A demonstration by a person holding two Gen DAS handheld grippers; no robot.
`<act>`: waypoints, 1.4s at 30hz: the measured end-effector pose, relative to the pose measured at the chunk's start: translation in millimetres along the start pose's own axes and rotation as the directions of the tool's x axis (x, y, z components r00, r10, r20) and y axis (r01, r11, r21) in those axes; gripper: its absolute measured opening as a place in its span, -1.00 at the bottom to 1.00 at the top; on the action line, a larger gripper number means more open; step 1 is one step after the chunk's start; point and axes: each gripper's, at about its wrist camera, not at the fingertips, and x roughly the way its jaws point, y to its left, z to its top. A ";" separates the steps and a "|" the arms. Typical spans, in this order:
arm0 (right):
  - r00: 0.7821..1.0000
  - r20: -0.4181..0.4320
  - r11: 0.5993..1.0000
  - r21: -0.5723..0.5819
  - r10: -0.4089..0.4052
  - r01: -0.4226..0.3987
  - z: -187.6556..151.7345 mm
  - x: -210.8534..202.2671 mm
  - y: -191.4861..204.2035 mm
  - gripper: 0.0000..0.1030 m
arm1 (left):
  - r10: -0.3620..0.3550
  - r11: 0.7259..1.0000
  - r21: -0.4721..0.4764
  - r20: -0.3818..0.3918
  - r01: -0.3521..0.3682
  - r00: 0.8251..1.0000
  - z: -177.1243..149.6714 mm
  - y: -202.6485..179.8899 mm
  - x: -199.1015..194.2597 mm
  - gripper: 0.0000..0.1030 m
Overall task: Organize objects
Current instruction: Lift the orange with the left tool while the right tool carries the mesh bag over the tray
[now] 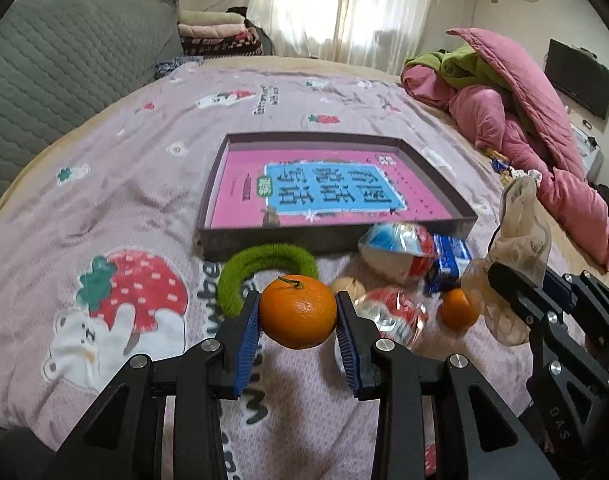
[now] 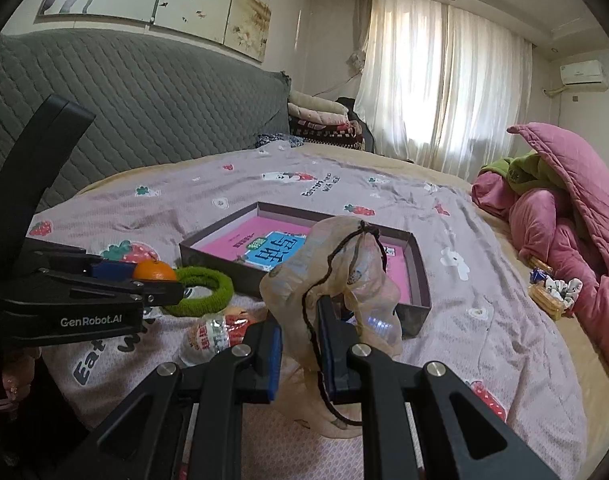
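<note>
Orange [image 1: 297,311], firm and round, was clamped at its sides by left gripper [image 1: 297,320]; limp drawstring pouch [image 2: 336,276] was pinched by right gripper [image 2: 298,344].

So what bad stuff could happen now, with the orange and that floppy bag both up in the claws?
The orange is round and smooth, pinched only at its sides by the left claw, so it might slip out and roll across the bed. The thin bag in the right claw droops loosely; it could snag on the box rim or slide free. Both claws sit close together, so they might bump.
</note>
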 end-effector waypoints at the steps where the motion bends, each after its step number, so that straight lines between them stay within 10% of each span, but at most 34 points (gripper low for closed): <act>1: 1.000 0.002 1.000 0.000 -0.003 0.003 0.9 0.3 -1.2 -0.68 | 0.002 1.000 0.005 0.005 -0.002 1.000 3.6 -1.2 0.8 -0.28; 42: 0.996 0.078 0.998 -0.041 -0.052 0.055 72.6 80.2 -40.2 -0.67 | 0.008 1.000 0.008 0.041 -0.008 0.999 125.4 30.0 74.0 -0.28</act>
